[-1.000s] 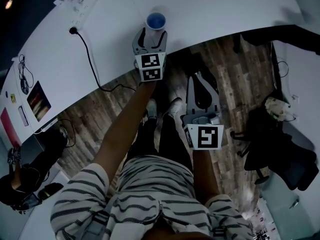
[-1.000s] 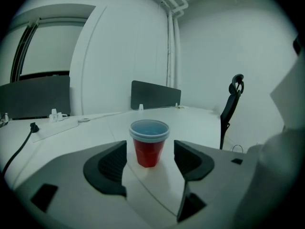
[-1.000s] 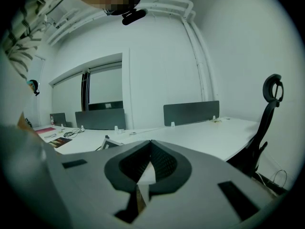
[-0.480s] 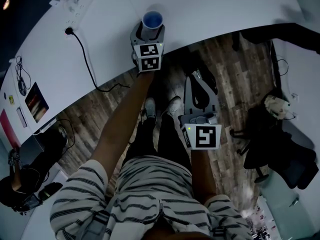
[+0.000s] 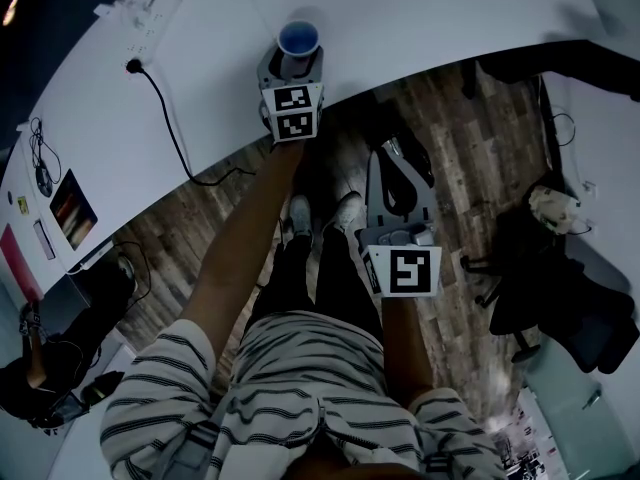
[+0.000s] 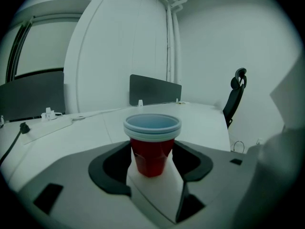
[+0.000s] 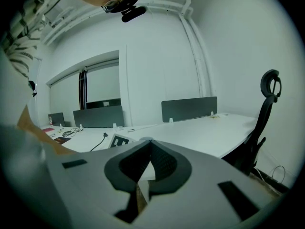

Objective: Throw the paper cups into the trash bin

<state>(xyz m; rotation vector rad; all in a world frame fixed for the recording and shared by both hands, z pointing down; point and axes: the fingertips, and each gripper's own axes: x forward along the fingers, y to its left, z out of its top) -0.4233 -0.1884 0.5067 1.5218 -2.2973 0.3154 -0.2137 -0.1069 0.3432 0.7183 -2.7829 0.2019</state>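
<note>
My left arm is stretched forward to the edge of the white table (image 5: 430, 18); the left gripper (image 5: 292, 68) tilts slightly down, jaws wide but just closing in around the red paper cup (image 6: 152, 147), which stands upright on the table between them, unpressed; the right gripper (image 5: 390, 163) hangs near my body over the floor, jaws together, empty.

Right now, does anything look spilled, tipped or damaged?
Nothing is spilled or tipped. The cup stands upright on the white desk; only its red side looks slightly creased, and its doubled rim suggests two nested cups.
</note>
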